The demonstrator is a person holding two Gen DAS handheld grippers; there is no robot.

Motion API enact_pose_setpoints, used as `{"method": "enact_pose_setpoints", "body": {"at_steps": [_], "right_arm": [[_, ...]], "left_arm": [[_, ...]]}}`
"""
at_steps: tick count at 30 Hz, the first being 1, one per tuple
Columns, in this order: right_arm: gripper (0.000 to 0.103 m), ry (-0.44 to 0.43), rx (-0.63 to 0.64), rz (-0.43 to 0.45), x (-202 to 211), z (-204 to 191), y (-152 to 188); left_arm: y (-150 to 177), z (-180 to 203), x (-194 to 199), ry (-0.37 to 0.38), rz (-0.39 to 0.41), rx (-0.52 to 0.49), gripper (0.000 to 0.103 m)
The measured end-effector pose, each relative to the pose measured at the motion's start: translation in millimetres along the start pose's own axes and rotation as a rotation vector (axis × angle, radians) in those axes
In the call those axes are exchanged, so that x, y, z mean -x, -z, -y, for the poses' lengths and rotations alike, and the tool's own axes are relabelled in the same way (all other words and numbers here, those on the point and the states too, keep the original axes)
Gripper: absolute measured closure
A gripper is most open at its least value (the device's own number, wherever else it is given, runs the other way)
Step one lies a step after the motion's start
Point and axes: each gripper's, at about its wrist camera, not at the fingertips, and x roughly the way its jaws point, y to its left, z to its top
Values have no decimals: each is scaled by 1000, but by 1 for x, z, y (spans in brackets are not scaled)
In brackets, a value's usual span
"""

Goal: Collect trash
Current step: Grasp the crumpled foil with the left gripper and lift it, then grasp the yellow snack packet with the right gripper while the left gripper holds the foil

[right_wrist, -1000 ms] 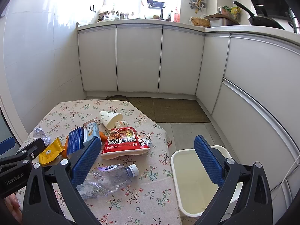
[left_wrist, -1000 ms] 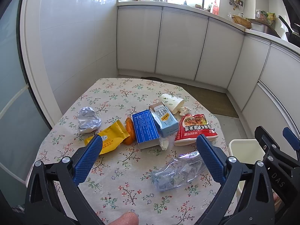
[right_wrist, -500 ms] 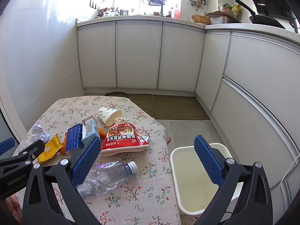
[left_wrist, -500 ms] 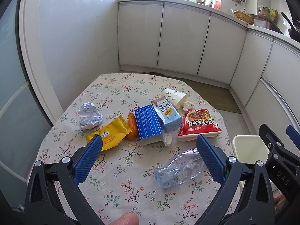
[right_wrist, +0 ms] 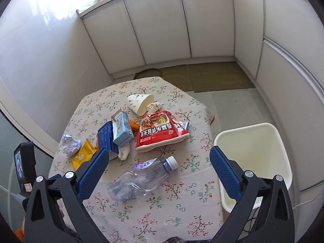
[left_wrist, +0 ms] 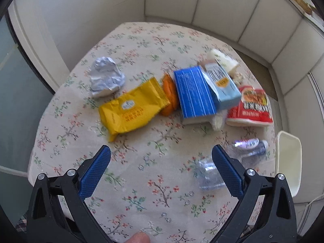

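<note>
Nearest on the floral tablecloth [right_wrist: 162,212], both the left gripper [left_wrist: 160,151] and right gripper [right_wrist: 159,154] were held wide, nothing gripped. A crushed clear bottle [right_wrist: 141,175] lay just ahead; thin slick plastic could be squeezed out of the jaws. Farther off, a yellow foil pouch [left_wrist: 131,109], crumpled silver foil [left_wrist: 105,79], stacked blue cartons [left_wrist: 194,95] and a glossy red packet [right_wrist: 160,131] were seen; the cartons could be toppled. A white bin [right_wrist: 255,162] stood right, off the table.

tablecloth [left_wrist: 154,174] — matt floral cloth | crushed bottle [right_wrist: 141,178] — clear crinkled plastic | foil ball [left_wrist: 105,79] — shiny creased metal foil | yellow wrapper [left_wrist: 131,107], red bag [right_wrist: 160,131] — glossy film | bin [right_wrist: 255,162] — smooth cream plastic | finger pads [right_wrist: 91,174] — blue, textured
</note>
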Motion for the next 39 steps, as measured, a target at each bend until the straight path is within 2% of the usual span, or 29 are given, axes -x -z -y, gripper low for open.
{"method": "enact_pose_setpoints", "body": {"at_steps": [3, 5, 6, 7, 8, 9, 10, 13, 16, 19, 21, 23, 24, 26, 30, 35, 37, 39], "right_arm": [[7, -81, -52, -34, -15, 8, -5], [7, -133, -120, -82, -33, 20, 0], [7, -155, -158, -119, -41, 27, 2], [7, -185, -202, -169, -53, 32, 5], [6, -206, -233, -209, -62, 36, 5], [7, -228, -258, -240, -69, 39, 6], [7, -238, -267, -252, -74, 39, 6], [7, -191, -216, -239, -79, 34, 3], [7, -169, -200, -260, -92, 31, 3], [7, -156, -197, -284, -107, 27, 4], [7, -159, -180, -292, -115, 23, 3], [7, -181, -177, -307, -120, 16, 4], [7, -197, -178, -320, -122, 12, 5], [6, -247, -180, -360, -127, 4, 8], [7, -365, -127, -417, -134, -31, 18], [7, -473, -86, -524, -151, -94, 39], [7, -483, -88, -546, -160, -118, 48], [7, -457, -110, -548, -169, -132, 55]], "left_arm": [[-38, -28, 29, 25, 137, 63, 7], [-65, -43, 42, 76, 248, 24, 7], [-74, -47, 38, 95, 266, -5, 7], [-82, -54, 24, 99, 226, -27, 7], [-89, -60, 4, 73, 137, -27, 7], [-93, -70, -19, 17, 48, -1, 7], [-93, -79, -34, -16, 17, 32, 7], [-99, -96, -70, -60, -31, 107, 7], [-109, -100, -85, -43, -12, 126, 7], [-116, -104, -105, -47, -58, 166, 9], [-118, -109, -118, -14, -93, 217, 17], [-115, -114, -130, 33, -134, 251, 42], [-114, -114, -133, 48, -146, 256, 41], [-114, -111, -128, 63, -127, 242, 43], [-119, -99, -95, 151, -45, 208, 43], [-127, -85, -14, 237, 169, 188, 43], [-125, -81, 15, 255, 251, 172, 43], [-124, -78, 37, 266, 311, 153, 43]]}}
